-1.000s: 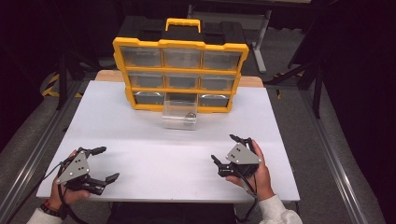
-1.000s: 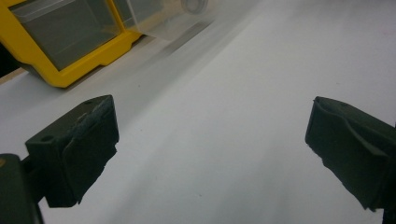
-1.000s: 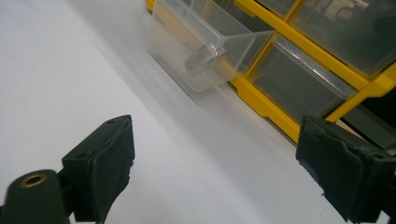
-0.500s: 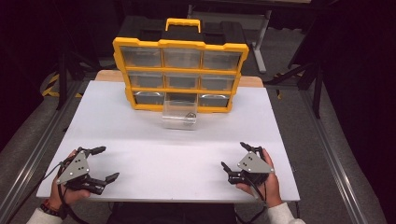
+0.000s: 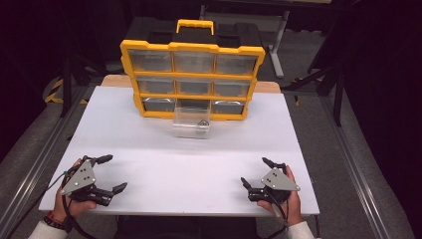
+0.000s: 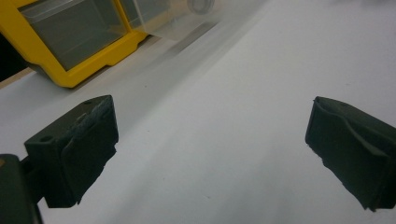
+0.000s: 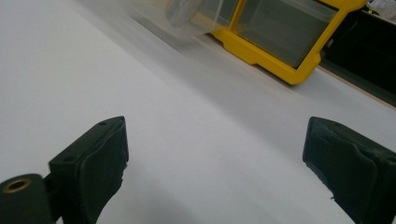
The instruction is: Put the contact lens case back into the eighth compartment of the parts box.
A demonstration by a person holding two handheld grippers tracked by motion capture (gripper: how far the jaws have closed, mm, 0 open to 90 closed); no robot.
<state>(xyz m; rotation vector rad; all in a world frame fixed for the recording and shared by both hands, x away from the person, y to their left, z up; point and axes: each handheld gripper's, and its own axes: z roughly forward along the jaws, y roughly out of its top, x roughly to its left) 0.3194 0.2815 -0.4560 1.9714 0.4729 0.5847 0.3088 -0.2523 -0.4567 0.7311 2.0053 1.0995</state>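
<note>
As both tools gape | clear drawer [image 5: 191, 123] out, small item inside, perhaps metal

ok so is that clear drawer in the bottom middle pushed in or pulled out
Pulled out. The clear drawer sits on the white table before the yellow organizer, its bottom middle slot dark.

- the right tongs [image 5: 257, 174] now sit nearer the desk's [image 5: 209, 159] front edge and farther right than a second ago.
- their jaws point more leftward, still spread apart.
</note>
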